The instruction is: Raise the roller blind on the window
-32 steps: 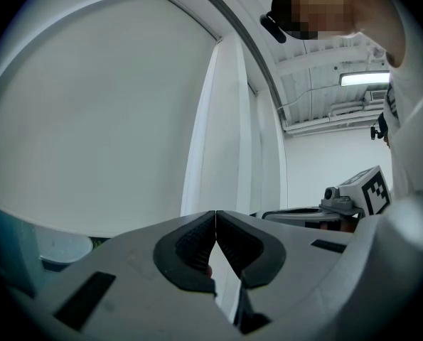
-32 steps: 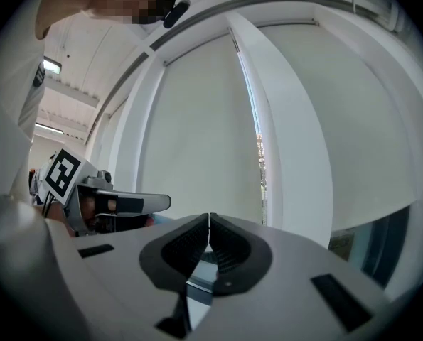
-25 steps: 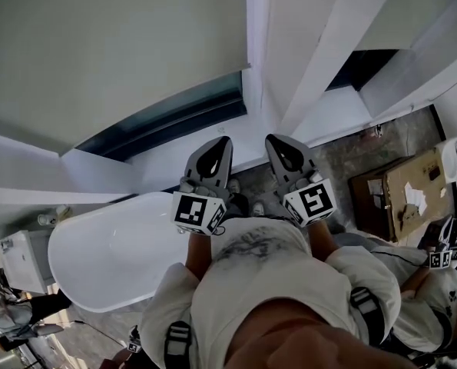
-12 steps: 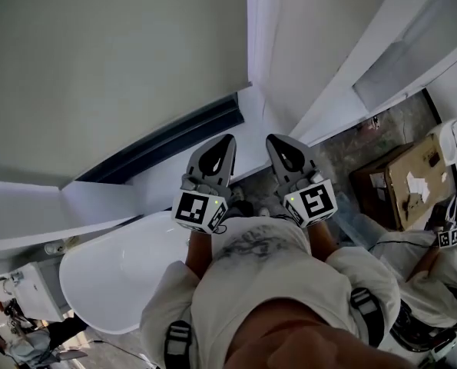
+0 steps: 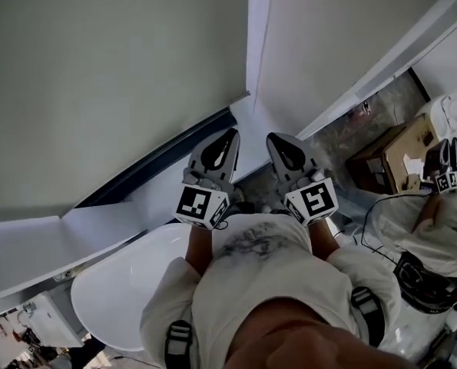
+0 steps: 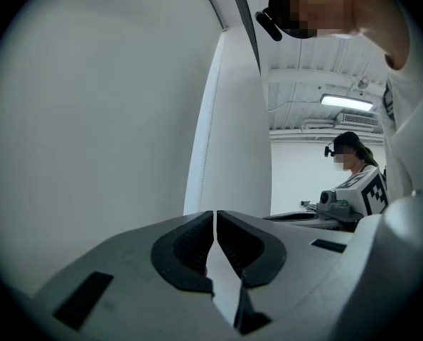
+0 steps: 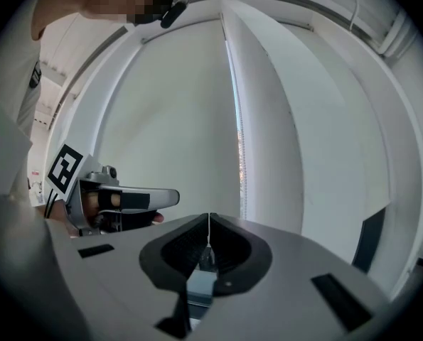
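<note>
The blind [image 5: 113, 75] hangs down over the window at my left, with a dark strip showing under its lower edge and a tub [image 5: 128, 283] below. My left gripper [image 5: 230, 135] and right gripper [image 5: 276, 139] sit side by side near the blind's right edge — both have their jaws pressed together on nothing. A box [image 5: 389, 156] stands well off to the right.
</note>
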`<state>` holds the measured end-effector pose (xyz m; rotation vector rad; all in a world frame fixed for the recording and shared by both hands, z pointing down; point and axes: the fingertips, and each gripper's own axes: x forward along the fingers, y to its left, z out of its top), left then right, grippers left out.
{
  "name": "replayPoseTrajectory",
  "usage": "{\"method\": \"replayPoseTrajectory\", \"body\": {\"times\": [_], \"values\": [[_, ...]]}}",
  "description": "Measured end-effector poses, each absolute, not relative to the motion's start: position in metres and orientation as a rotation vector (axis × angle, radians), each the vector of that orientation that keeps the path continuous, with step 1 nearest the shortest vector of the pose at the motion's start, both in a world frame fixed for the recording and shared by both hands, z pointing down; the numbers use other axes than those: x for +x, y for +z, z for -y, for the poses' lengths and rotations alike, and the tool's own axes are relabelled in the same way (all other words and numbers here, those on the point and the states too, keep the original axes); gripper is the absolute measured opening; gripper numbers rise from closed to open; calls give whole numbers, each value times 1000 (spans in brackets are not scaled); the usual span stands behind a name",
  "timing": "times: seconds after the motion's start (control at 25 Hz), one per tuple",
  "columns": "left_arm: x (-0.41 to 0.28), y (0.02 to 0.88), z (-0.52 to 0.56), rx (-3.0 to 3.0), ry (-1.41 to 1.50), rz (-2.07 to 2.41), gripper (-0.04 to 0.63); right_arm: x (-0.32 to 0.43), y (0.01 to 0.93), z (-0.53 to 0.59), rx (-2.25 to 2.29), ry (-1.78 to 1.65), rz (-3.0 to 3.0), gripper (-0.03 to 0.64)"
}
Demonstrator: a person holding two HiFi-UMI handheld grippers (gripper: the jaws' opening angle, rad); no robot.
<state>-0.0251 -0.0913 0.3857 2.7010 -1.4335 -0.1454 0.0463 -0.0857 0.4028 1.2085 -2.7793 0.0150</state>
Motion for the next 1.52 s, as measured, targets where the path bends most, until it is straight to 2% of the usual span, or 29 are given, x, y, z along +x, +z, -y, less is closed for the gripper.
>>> {"method": "replayPoseTrajectory", "body": {"times": [0.2,0.32,0.88,1.52], "values": [[-18,388,111,2761,-131,1338,13,51,408,95,1294,22,2724,63],[-10,390,124,2795,-113,1294,61,57,413,102,1336,32,2694,63],[19,370,153,2865,-104,1213,111,70,403,105,1380,45,2671,63],[37,375,176,2920,-104,1134,137,67,412,107,1363,59,2680,63]]}}
